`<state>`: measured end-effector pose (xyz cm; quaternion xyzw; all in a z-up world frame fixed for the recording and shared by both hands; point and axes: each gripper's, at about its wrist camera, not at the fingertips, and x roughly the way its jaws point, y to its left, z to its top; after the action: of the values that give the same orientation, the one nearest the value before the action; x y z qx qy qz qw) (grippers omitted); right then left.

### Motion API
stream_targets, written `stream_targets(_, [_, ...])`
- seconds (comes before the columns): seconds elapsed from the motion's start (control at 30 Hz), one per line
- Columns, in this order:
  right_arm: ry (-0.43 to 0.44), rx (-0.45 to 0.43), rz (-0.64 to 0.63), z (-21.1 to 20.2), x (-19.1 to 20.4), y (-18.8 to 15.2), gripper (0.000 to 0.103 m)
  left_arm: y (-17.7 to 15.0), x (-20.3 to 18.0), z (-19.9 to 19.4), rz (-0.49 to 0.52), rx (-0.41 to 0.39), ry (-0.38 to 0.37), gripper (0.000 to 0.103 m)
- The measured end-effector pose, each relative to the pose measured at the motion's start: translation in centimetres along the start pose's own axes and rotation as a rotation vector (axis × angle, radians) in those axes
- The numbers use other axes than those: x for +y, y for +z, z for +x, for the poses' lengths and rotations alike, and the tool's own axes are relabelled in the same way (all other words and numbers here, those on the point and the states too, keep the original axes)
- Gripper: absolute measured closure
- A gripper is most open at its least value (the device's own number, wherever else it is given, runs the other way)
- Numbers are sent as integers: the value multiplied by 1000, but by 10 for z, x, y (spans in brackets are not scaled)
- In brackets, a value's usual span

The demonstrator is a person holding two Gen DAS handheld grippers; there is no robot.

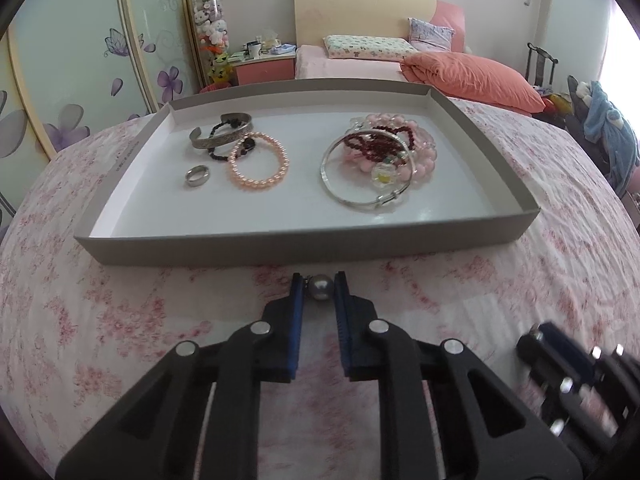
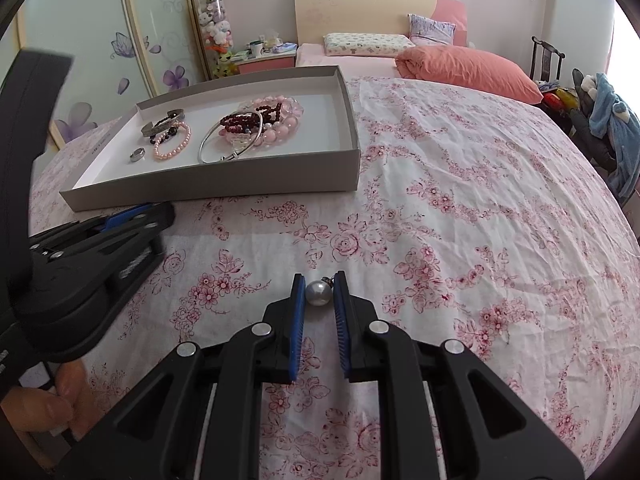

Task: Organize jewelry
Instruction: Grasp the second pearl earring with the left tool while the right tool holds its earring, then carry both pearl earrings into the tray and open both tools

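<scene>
A shallow grey box (image 1: pixel 304 246) with a white floor lies on the flowered bedspread. In it lie a silver cuff (image 1: pixel 218 136), a silver ring (image 1: pixel 197 176), a pink pearl bracelet (image 1: pixel 258 162), a silver bangle (image 1: pixel 362 170) and a heap of pink and dark red beads (image 1: pixel 394 148). My left gripper (image 1: pixel 319 288) is shut on a grey pearl earring (image 1: pixel 320 288) just before the box's near wall. My right gripper (image 2: pixel 319 290) is shut on a second grey pearl earring (image 2: pixel 319 293) above the bedspread, right of the box (image 2: pixel 216 184).
The left gripper's body (image 2: pixel 92 256) fills the left of the right wrist view, with a hand (image 2: pixel 48 404) under it. An orange quilt (image 1: pixel 472 76) and pillows lie at the bed's head. A nightstand (image 1: pixel 264 64) and wardrobe doors stand at the left.
</scene>
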<state>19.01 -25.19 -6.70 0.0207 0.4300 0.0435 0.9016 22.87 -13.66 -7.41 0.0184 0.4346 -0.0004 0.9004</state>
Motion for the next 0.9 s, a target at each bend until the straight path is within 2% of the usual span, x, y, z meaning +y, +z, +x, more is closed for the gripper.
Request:
stream_targets(0.13, [-9,0,-16,0,2,0,87,-17,42,-12,18,-1,-9,87])
stream_targets(0.27, [-4,2,-72,3,18,3,87,-32,90,-23,28,-1,13,87])
stream_targets(0.4, [16,2,-109,6,38,4,87,-37,114,-27,25,0,26,86])
stream_targets(0.9, [21,3,-113,5,39,3,87,-39,118,-27,5,2,9,86])
